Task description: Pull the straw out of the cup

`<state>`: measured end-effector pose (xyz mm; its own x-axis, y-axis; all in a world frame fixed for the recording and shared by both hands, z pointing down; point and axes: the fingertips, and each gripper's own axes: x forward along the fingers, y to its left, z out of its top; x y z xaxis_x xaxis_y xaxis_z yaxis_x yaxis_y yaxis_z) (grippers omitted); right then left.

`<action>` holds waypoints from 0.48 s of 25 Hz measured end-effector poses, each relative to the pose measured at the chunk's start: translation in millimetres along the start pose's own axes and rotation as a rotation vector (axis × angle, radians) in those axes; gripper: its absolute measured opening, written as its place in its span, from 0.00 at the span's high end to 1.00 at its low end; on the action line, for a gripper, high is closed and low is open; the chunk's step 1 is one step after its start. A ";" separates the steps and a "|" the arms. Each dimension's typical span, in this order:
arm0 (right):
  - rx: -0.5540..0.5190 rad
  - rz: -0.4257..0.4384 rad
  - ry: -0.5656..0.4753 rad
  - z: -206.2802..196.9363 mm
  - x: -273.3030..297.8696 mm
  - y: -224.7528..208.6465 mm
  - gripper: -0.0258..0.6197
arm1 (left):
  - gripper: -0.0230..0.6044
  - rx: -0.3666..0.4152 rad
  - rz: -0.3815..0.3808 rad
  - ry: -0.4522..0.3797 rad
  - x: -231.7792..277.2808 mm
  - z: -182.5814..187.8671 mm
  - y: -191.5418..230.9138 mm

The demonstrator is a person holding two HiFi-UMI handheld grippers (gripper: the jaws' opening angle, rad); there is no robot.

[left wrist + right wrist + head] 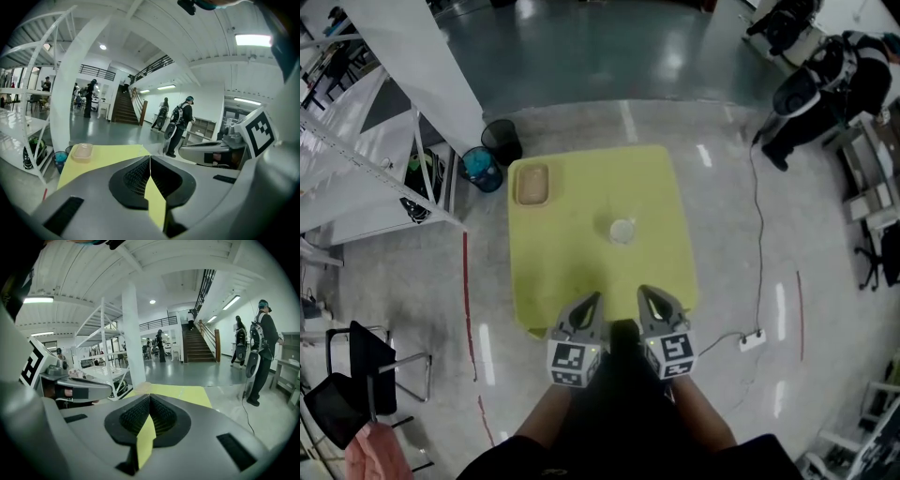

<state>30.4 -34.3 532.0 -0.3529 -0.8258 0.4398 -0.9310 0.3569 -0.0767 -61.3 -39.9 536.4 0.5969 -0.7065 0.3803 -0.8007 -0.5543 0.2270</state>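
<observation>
Jaws of the left gripper (150, 160) are closed, their ribbed black pads meeting at the tips with nothing between them. The right gripper (150, 399) is the same: jaws together, empty. Through the narrow slit below each pair of pads only the yellow counter (581, 248) shows.

From the head view, the 2 grippers hang side by side over the near edge of the counter, both pointing toward the far side, each with its marker cube toward the person. They are close together but not touching.

The cup (622, 230) stands upright on the counter, slightly right of its middle, well apart from both grippers and farther away than them. It looks pale and round from above; the straw is too small to make out in any view. A shallow beige tray (532, 185) lies at the far left corner of the counter, well apart from the cup.

On the floor just beyond that corner stand 2 bins, a blue one (481, 169) and a black one (502, 141) farther off. A white shelf rack (366, 159) fills the left side, and a black chair (358, 370) sits at the near left. A power strip (753, 339) lies on the floor to the right of the counter, its cable running away toward the far right.
</observation>
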 end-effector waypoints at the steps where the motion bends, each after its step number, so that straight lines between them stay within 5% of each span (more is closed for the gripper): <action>1: 0.005 0.008 0.007 -1.8 6.4 -4.4 0.93 | 0.89 -0.001 0.006 0.004 6.7 0.6 3.3; 12: 0.041 0.124 0.044 -9.1 72.6 -54.4 0.93 | 0.89 -0.024 0.075 0.121 73.6 -17.0 9.2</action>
<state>56.3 -109.8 576.2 -0.4619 -0.7563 0.4634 -0.8838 0.4360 -0.1695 -25.6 -89.5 581.7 0.5263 -0.6866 0.5016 -0.8446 -0.4903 0.2150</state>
